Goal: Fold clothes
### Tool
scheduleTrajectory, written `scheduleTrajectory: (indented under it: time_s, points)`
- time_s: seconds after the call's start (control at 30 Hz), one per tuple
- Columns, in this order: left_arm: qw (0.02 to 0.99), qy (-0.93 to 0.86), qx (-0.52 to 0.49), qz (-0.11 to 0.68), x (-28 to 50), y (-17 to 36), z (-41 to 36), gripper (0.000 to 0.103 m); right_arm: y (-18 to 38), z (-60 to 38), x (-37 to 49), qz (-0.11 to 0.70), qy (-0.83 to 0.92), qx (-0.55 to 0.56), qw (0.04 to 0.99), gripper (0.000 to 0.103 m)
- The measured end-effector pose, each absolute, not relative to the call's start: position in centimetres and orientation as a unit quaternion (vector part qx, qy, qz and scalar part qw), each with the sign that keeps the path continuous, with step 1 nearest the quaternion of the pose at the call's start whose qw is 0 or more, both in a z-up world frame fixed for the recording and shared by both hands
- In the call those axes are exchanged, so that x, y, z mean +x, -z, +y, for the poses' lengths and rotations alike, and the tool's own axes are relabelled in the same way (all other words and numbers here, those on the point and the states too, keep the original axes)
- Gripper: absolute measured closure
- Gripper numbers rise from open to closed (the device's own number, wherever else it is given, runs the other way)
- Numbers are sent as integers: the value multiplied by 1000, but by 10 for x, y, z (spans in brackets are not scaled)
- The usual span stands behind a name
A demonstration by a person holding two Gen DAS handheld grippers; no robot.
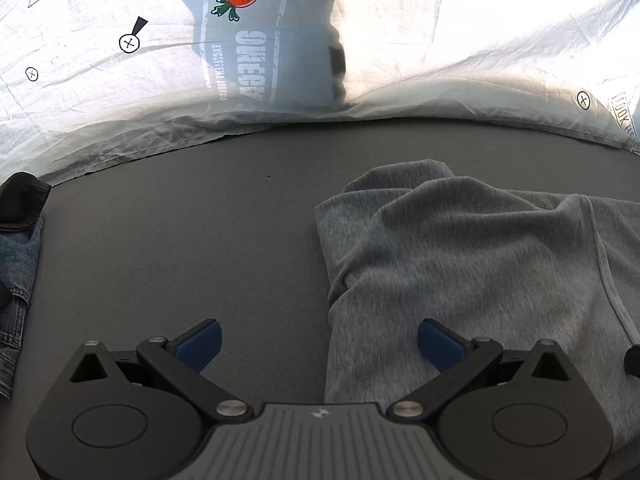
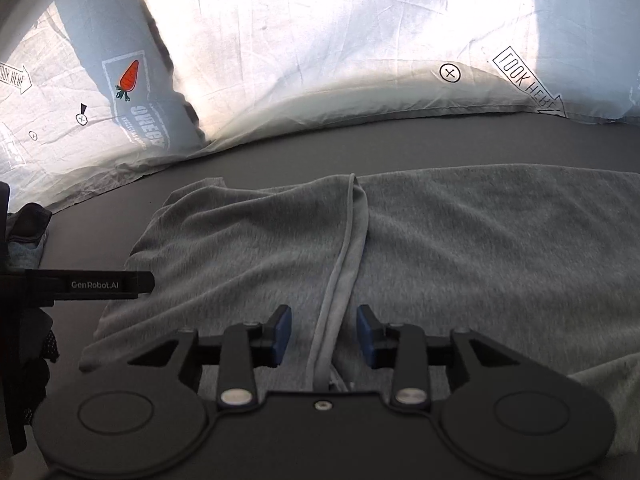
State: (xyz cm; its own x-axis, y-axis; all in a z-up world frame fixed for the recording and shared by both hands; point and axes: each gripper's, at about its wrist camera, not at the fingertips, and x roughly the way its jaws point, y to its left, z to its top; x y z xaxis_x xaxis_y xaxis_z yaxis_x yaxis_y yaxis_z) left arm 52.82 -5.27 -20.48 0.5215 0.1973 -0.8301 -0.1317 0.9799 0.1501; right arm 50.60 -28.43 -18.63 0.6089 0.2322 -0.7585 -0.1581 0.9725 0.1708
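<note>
progress: we judge folding partly done, grey garment (image 2: 400, 240) lies bunched on the dark mat (image 1: 180, 240), seam uppermost | left gripper (image 1: 319, 344) wide apart over its left edge | right gripper (image 2: 324, 336) apart, astride the seam, gripping nothing

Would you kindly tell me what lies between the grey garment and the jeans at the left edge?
Only bare dark grey surface separates the grey garment from the jeans, shown in the left wrist view.
</note>
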Motion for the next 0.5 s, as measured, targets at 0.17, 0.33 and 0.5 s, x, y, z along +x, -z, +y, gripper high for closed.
scheduleTrajectory:
  time_s: [0.17, 0.33, 0.5]
  points:
    - [862, -98, 35, 497, 500, 200, -53, 0, 189, -285, 492, 442, -104, 18, 891, 68]
    - [857, -110, 59, 499, 480, 185, -61, 0, 169, -302, 477, 427, -90, 36, 899, 68]
    - [866, -96, 61, 487, 461, 157, -77, 0, 150, -325, 447, 408, -77, 67, 907, 67]
